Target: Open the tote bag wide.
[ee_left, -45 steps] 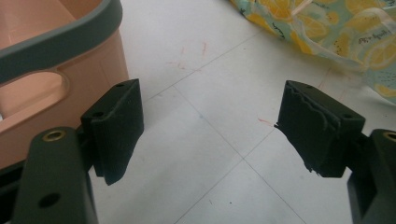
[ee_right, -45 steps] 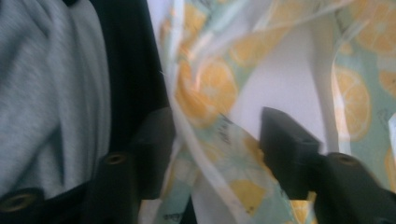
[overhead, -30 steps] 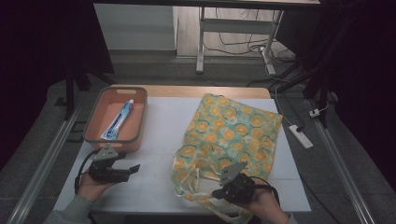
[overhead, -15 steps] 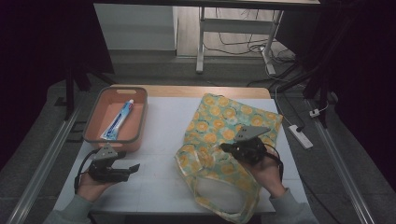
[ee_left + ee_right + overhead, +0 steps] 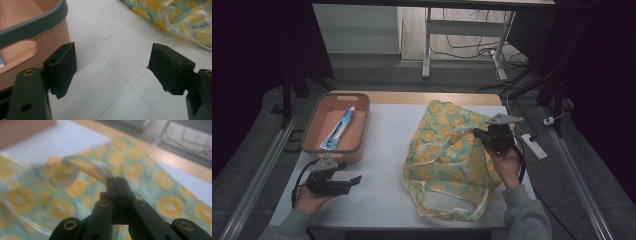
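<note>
The soft cloth tote bag printed with yellow lemons on pale green (image 5: 452, 155) lies crumpled on the right half of the white desk (image 5: 382, 150); it looks light, limp and unlikely to slip, so a strap or hem seems the best hold. The right gripper (image 5: 117, 180) has its jaws clenched on a cream strap of the bag (image 5: 85, 167), lifted above the fabric. The left gripper (image 5: 112, 72) rests released near the salmon plastic tray (image 5: 30, 27), with the bag well beyond its jaws.
</note>
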Available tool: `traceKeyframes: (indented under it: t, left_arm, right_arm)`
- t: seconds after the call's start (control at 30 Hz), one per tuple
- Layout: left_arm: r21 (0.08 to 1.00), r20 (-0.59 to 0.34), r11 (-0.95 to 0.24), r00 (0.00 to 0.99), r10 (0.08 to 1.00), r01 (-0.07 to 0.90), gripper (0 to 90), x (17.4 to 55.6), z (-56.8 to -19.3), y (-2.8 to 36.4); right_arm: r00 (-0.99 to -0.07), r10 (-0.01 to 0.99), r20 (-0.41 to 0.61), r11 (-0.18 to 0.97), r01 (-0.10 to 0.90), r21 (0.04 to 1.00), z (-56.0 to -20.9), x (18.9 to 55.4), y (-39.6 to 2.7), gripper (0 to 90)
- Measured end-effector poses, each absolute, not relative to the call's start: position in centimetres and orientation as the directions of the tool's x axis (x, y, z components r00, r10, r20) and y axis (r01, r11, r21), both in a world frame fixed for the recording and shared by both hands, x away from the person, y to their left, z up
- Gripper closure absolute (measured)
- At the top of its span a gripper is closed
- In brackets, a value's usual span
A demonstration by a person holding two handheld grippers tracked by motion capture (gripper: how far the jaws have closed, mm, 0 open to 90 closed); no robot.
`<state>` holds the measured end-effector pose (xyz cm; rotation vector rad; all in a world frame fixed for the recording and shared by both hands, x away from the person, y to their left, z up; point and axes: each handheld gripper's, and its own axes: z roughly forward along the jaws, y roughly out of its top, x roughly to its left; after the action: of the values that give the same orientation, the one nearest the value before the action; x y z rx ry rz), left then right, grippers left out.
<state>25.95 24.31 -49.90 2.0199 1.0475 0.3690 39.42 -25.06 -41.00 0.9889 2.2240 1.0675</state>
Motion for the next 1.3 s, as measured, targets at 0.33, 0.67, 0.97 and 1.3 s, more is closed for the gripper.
traceKeyframes:
  t: [0.33, 0.67, 0.97, 1.3]
  left_arm:
    - [0.768, -0.099, -0.333, 0.615, 0.782, 0.548, 22.8, 26.1, -50.0, 24.2]
    - [0.767, -0.098, -0.335, 0.616, 0.782, 0.547, 22.7, 26.0, -50.0, 24.2]
    - [0.768, -0.097, -0.334, 0.614, 0.783, 0.547, 22.7, 26.0, -50.0, 24.2]
    - [0.77, -0.102, -0.328, 0.612, 0.784, 0.548, 22.8, 26.0, -50.0, 24.3]
  right_arm:
    - [-0.672, 0.74, -0.037, 0.539, 0.558, 0.631, -47.4, 41.2, -25.7, 90.0]
    - [-0.711, 0.701, -0.055, 0.549, 0.488, 0.679, -45.7, 38.8, -24.5, 52.4]
    - [-0.88, 0.474, 0.039, 0.621, 0.365, 0.693, -43.1, 34.5, -21.5, 42.3]
    - [-0.919, 0.395, -0.017, 0.793, 0.331, 0.512, -48.0, 33.4, -16.9, 50.6]
